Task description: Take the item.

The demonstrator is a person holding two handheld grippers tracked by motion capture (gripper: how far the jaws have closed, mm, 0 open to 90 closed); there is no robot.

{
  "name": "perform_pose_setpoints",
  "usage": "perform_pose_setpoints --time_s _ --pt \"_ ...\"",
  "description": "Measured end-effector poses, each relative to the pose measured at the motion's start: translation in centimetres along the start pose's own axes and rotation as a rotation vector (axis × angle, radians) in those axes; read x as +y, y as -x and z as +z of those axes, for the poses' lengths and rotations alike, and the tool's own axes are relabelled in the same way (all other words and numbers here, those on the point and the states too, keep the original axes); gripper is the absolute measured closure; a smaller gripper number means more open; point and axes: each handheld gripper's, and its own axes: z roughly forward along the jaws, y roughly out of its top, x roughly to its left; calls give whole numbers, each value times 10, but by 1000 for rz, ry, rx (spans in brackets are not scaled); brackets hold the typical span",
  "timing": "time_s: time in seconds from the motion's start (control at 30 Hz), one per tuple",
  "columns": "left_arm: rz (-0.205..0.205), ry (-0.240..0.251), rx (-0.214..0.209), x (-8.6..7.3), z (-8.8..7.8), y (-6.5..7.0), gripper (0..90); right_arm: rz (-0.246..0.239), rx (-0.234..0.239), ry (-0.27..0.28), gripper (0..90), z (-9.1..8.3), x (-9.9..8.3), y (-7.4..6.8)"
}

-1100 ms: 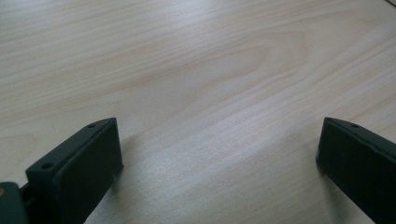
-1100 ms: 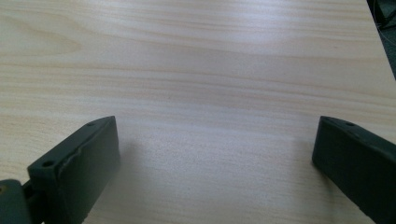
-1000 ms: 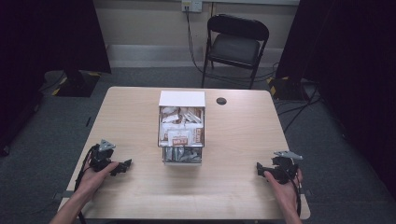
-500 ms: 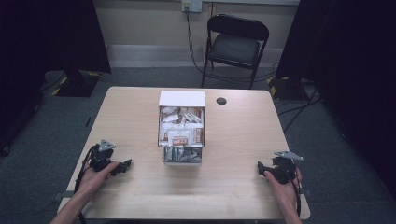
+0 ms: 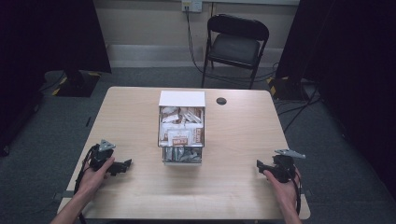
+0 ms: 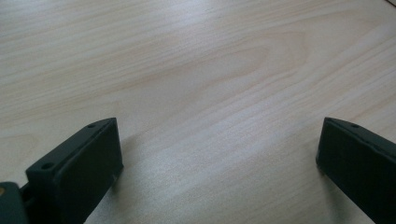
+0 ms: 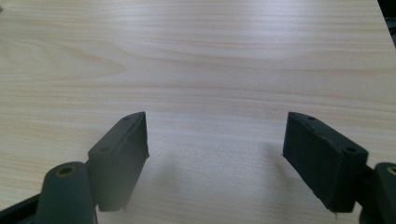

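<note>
A clear box [image 5: 181, 131] with a white lid end stands at the table's middle, full of small packets [image 5: 181, 136]. My left gripper [image 5: 126, 164] rests on the table at the front left, pointing right toward the box and well apart from it. In the left gripper view this left gripper [image 6: 217, 154] stands open over bare wood. At the front right, my right gripper [image 5: 259, 164] rests pointing left. The right gripper view has the right gripper [image 7: 215, 140] open with nothing between the jaws.
The light wooden table [image 5: 243, 135] has a small dark round hole [image 5: 221, 101] near its far edge. A black folding chair [image 5: 236, 46] stands beyond the table. Cables trail on the grey carpet at the right.
</note>
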Motion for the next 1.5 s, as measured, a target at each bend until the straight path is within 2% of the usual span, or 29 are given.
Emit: perform_pose_setpoints --time_s 0.3,0.63,0.9,1.13,1.23,1.5 --pt "0 0 0 0 0 0 0 11 43 29 291 -7 3 -2" --pt "0 0 0 0 0 0 0 -30 83 53 370 -14 9 -11" --pt "0 0 0 0 0 0 0 -37 105 85 419 -23 15 -18" --pt "0 0 0 0 0 0 0 -59 133 102 414 -29 21 -23" --pt "0 0 0 0 0 0 0 -58 129 106 421 -30 23 -24" --pt "0 0 0 0 0 0 0 -73 167 131 432 -38 33 -31"
